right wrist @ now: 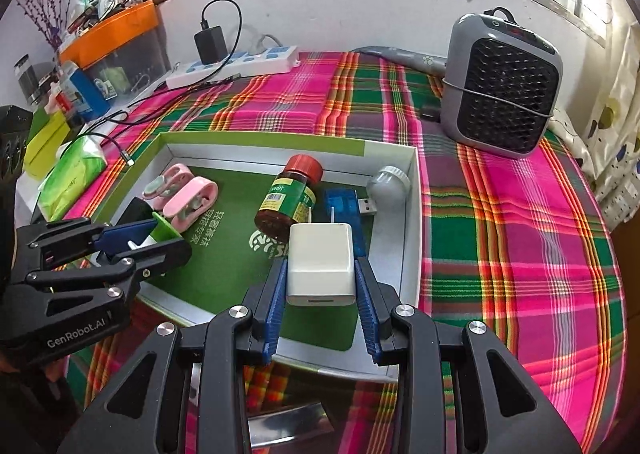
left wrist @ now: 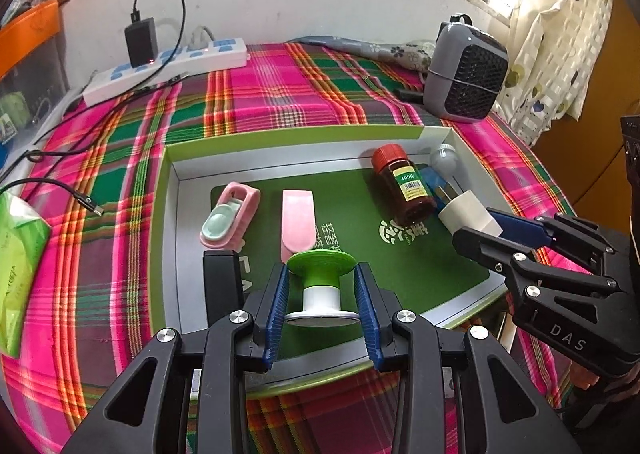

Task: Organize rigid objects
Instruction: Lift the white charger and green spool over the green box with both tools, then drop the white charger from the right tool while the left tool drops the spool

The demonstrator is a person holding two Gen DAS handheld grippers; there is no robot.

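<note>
L jaws grip green spool (left wrist: 322, 286); R jaws grip white charger (right wrist: 320, 266), over tray (right wrist: 408, 214).

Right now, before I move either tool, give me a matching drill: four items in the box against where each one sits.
Items:
1. white charger
2. green-topped spool
3. brown bottle
4. pink clips

Places:
A. lying on its side, red cap toward the far wall
B. clamped in the left tool
C. lying loose at the box's left end
D. clamped in the right tool

Pairs: 1-D, 2-B, 3-A, 4-C
</note>
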